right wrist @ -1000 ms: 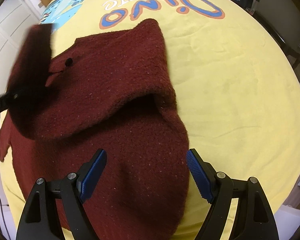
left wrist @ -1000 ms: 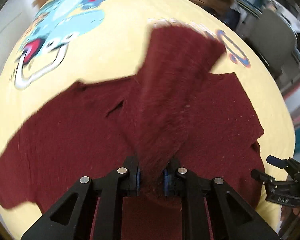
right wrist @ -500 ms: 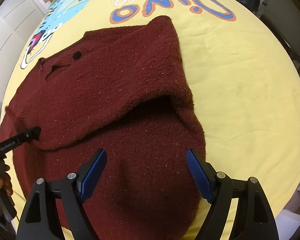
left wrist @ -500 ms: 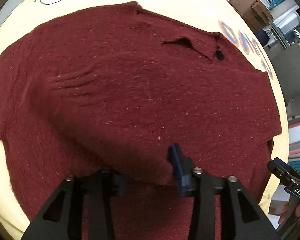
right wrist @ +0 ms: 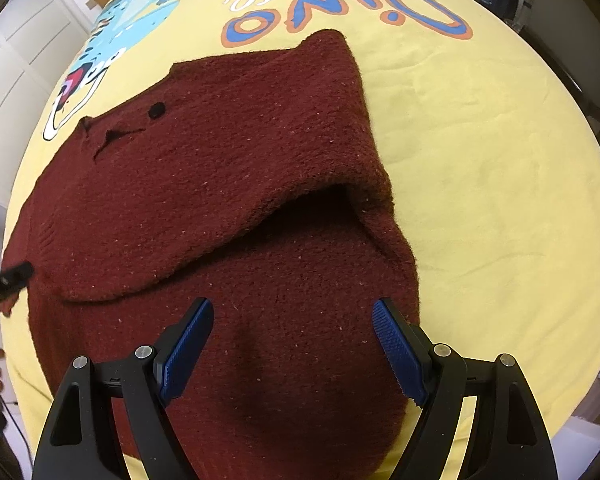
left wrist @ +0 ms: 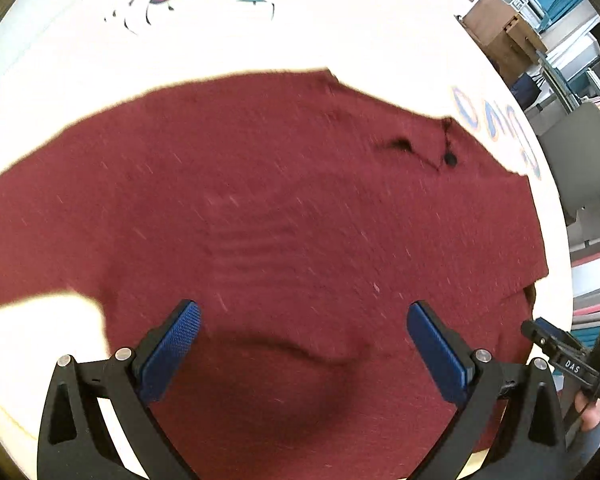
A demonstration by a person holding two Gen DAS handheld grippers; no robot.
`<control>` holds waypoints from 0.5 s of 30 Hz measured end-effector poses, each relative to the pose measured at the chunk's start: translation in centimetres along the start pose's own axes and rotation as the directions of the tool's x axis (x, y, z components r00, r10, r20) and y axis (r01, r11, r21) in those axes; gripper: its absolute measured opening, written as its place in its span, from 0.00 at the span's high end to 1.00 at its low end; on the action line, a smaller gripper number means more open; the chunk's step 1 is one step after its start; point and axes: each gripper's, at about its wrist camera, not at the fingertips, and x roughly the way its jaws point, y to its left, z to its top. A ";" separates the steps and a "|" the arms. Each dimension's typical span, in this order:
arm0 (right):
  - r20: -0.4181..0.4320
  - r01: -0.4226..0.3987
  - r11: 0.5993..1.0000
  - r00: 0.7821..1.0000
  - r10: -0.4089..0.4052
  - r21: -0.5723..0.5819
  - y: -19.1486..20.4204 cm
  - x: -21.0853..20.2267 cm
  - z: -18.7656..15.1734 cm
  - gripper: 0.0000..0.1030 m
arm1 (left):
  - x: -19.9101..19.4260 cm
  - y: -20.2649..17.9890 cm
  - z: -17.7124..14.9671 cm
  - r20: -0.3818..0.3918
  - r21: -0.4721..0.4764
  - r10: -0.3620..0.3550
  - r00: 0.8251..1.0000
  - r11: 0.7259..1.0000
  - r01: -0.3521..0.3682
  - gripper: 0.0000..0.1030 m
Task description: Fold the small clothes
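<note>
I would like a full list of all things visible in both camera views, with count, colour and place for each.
Dark red knitted sweater: one, dark red, spread on the cloth, partly folded over itself, under both grippers.
Round black button: one, black, near the sweater's neck opening.
Yellow printed cloth with dinosaur picture and "Dino" lettering: one, yellow with blue, orange and white print, under the sweater.
Brown wooden cabinet: one, brown, background, upper right of left wrist view.
Grey chair: one, grey, right edge of left wrist view.
Left gripper: one, black with blue pads, open above the sweater.
Right gripper: one, black with blue pads, open above the sweater.
</note>
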 end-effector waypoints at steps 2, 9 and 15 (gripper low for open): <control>0.003 -0.002 1.000 1.000 0.002 -0.003 0.2 -0.1 0.0 0.20 | -0.5 0.0 0.5 0.007 0.008 -0.011 1.000 1.000 0.011 0.01; -0.001 0.000 1.000 1.000 0.000 -0.012 0.4 -0.1 0.0 0.20 | 4.6 0.8 1.7 -0.096 -0.040 -0.043 0.994 0.998 0.040 0.01; -0.008 0.017 1.000 1.000 -0.017 -0.004 0.0 0.0 0.2 0.20 | 7.4 -0.3 0.9 -0.123 -0.020 0.004 0.992 1.000 -0.007 0.02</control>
